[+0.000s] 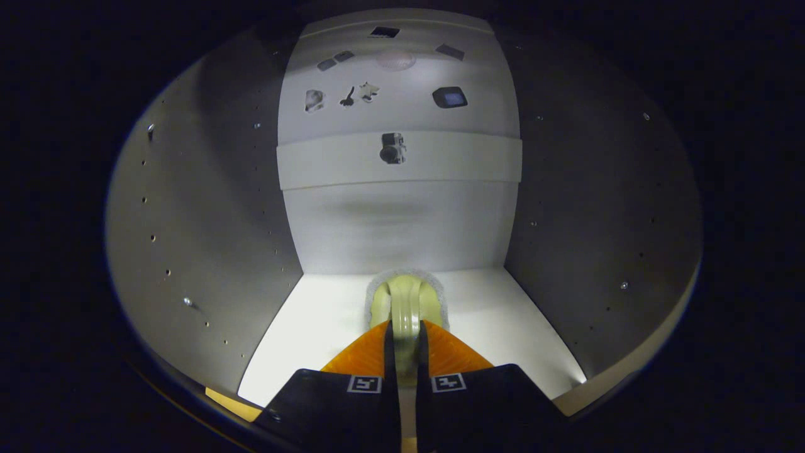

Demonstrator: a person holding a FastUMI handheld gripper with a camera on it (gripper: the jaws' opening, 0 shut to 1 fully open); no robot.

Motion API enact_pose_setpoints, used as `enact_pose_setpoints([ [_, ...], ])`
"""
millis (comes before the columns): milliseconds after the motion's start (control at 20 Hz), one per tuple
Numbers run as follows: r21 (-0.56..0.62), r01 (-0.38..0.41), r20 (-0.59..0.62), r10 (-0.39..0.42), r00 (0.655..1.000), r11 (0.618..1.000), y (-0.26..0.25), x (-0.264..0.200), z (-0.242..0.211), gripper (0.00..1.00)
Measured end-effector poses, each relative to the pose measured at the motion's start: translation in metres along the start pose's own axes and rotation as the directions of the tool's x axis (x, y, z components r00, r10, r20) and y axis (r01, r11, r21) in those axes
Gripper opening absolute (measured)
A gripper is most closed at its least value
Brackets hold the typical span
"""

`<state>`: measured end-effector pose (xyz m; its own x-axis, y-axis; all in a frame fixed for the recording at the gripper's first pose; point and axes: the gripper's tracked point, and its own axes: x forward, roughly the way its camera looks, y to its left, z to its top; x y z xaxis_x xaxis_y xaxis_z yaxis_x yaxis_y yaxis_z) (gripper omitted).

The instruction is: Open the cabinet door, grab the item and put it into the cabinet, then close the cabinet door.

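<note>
gripper (pixel 405 343) clenched on the pale item (pixel 405 302), its handle apparently running straight ahead between the fingers, inside the cabinet (pixel 207 239).

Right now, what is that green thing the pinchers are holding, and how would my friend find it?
Look inside the white cabinet, down at its bright floor. The pale green item sits there, pinched by the gripper. It alone is green, with a fuzzy grey edge.
</note>
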<state>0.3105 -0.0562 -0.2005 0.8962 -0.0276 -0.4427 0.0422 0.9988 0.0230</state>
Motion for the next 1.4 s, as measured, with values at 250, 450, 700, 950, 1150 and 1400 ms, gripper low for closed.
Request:
enact_pose_setpoints([
  [250,0.021,-0.008,0.017,0.007,1.000,1.000,-0.002,0.010,0.002,0.20],
  [450,0.019,-0.019,-0.002,0.019,1.000,1.000,0.000,0.014,-0.005,0.28],
  [700,0.069,-0.057,0.110,0.049,0.993,0.996,0.006,-0.011,0.031,0.56],
  [950,0.041,-0.061,0.233,0.050,0.971,0.997,0.010,-0.088,0.074,0.74],
  [1150,0.025,-0.084,0.323,0.072,0.944,0.996,0.024,-0.164,0.089,1.00],
  [1400,-0.006,-0.059,0.380,0.057,0.923,0.998,0.036,-0.252,0.083,1.00],
])
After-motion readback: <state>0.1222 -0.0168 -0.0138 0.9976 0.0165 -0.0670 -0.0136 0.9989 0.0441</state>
